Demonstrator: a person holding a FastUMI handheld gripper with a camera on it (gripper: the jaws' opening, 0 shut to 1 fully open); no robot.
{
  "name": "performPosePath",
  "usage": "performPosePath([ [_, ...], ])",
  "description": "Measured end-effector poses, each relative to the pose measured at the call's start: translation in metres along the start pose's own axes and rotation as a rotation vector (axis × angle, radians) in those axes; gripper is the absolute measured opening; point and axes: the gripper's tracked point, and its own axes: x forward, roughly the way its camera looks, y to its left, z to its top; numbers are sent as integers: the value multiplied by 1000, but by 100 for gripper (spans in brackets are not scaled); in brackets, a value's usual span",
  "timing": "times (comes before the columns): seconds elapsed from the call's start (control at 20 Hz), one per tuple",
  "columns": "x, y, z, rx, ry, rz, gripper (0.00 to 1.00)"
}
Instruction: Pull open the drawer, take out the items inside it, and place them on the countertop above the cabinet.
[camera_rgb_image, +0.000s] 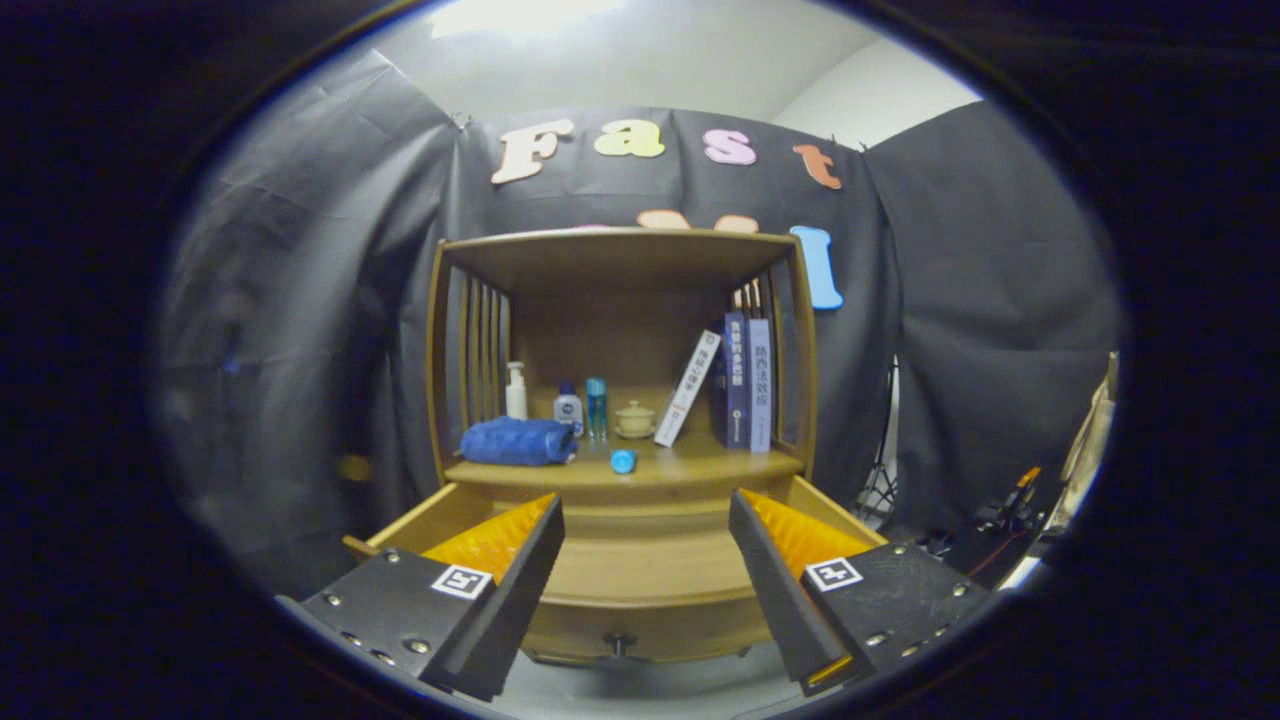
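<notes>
already the drawer (640, 560) stands pulled out and looks bare inside, a blue towel (517, 441) and small blue cap (623, 461) lie on the countertop (700, 465) beyond, and the gripper (645, 545) hangs spread and empty, so little seems left.

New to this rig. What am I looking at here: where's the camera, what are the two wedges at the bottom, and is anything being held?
The camera rides on a hand-held two-finger gripper and looks forward along its fingers; those two wedges are the fingers. They stand apart with nothing between them, so nothing is held. Ahead is a small wooden cabinet whose drawer is already pulled open; its visible floor looks bare, though the fingers hide the corners. On the countertop above it sit a folded blue towel, a white pump bottle, two small bottles, a lidded cup, a small blue cap-like object and several books, one leaning.
</notes>
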Motion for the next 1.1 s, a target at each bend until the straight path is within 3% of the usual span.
performPosePath([
  [0.15, 1, 6, -32, 26, 30, 33, 98],
  [0.6, 9, 13, -109, 65, 193, -2, 99],
  [1.1, 21, 20, -131, -9, 184, -4, 99],
])
